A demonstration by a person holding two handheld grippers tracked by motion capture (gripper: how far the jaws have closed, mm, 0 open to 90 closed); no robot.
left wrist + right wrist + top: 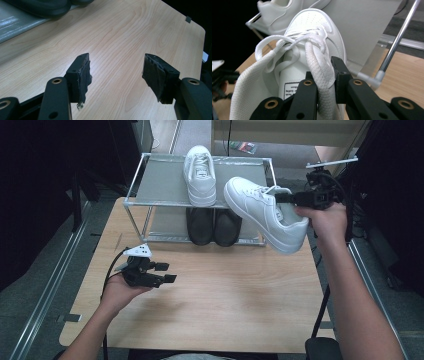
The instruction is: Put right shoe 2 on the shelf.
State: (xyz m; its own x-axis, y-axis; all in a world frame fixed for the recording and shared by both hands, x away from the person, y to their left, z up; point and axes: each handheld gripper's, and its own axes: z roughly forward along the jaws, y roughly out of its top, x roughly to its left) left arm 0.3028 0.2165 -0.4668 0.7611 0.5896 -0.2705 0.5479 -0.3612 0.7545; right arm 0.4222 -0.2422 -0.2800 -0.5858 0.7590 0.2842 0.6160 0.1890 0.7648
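Note:
A white sneaker hangs in the air at the right end of the shoe rack, toe pointing up and left. My right gripper is shut on the padded side of its collar, one jaw inside the shoe and one outside. A second white sneaker lies on the rack's top shelf. Two black shoes sit on the lower shelf. My left gripper hovers low over the wooden table, open with nothing between its worn pads.
The rack has thin metal posts and grey fabric shelves; free shelf room lies left and right of the shelved sneaker. Dark equipment stands beyond the table's right edge. A metal floor rail runs along the left.

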